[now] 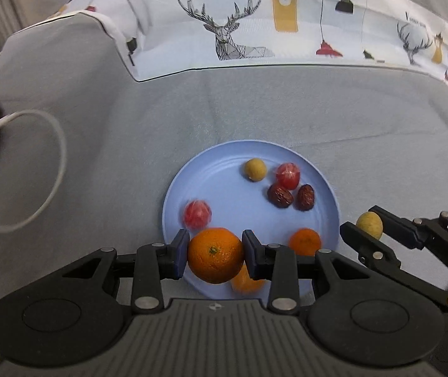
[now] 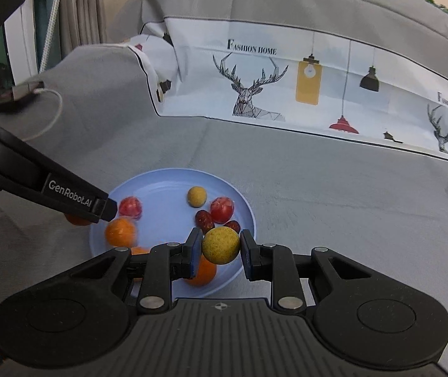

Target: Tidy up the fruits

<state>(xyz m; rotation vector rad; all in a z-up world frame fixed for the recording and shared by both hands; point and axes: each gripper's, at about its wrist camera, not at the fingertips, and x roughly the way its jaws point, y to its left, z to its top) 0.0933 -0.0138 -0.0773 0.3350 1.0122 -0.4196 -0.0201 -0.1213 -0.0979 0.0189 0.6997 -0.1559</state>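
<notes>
Clamping the orange (image 1: 215, 255) across its widest part, the left gripper (image 1: 215, 253) is holding it over the blue plate (image 1: 173, 188); the right gripper (image 2: 221, 246) is pinching the yellow fruit (image 2: 221, 245). Both seem light, firm and roll-prone.

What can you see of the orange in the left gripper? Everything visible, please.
The orange is round, bright orange, with dimpled peel and a small green stem scar facing the left wrist camera. It looks whole and unbruised. The left gripper is shut on it, one blue pad on each side at its widest part. It hangs over the near rim of the light blue plate, apparently not resting on it. A second orange fruit lies partly hidden behind it.
</notes>
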